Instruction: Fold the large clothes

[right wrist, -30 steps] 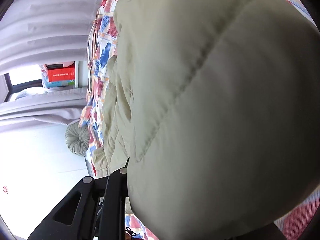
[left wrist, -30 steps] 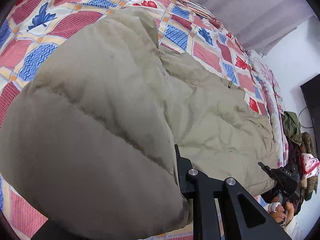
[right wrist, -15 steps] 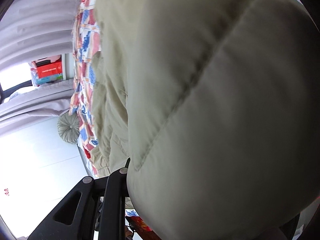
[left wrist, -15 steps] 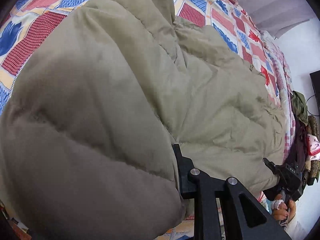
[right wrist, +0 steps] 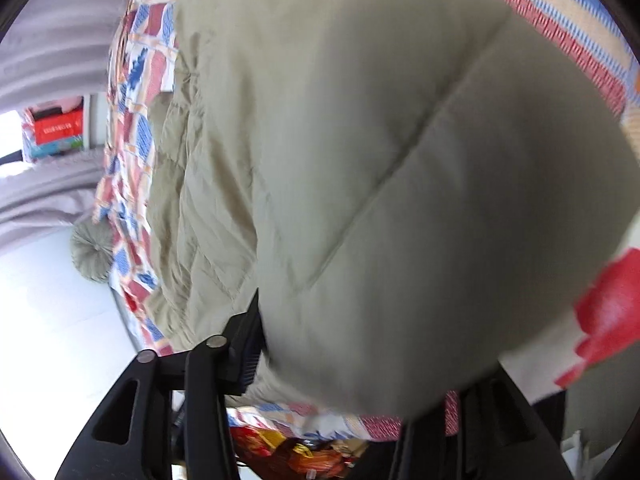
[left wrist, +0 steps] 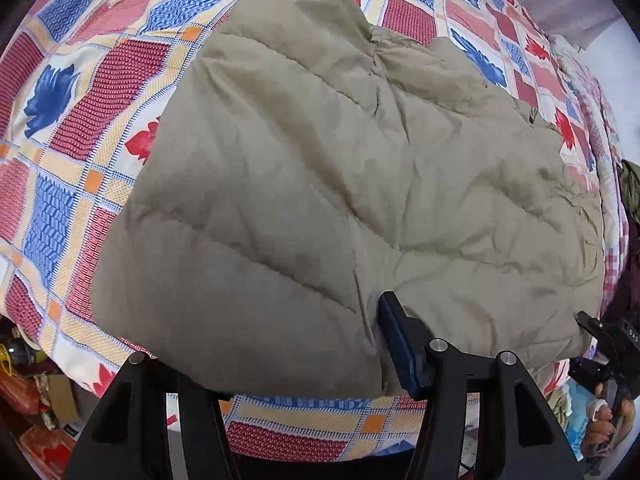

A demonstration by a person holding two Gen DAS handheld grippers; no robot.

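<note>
A large olive-green quilted jacket (left wrist: 340,168) lies spread on a bed with a red, blue and cream patchwork cover (left wrist: 80,92). My left gripper (left wrist: 280,364) stands at the jacket's near hem; its jaws are wide apart with the puffy hem bulging between them, the right finger (left wrist: 400,340) beside the fabric. The jacket fills the right wrist view (right wrist: 380,160). My right gripper (right wrist: 352,360) has one finger (right wrist: 246,344) against the hem; the other finger is hidden under the fabric. The right gripper also shows in the left wrist view (left wrist: 604,344) at the jacket's right corner.
The bed's near edge (left wrist: 300,432) runs just in front of my left gripper. Clothes are piled at the far right (left wrist: 630,192). Clutter sits on the floor at the lower left (left wrist: 36,400). Grey curtains (right wrist: 48,40), a round cushion (right wrist: 90,252) and a red box (right wrist: 56,130) stand beyond the bed.
The jacket's lifted hem has come down flat onto the bed. My left jaws have opened and the fabric has slipped out of the pinch. The right wrist view has dropped toward the bed edge.
</note>
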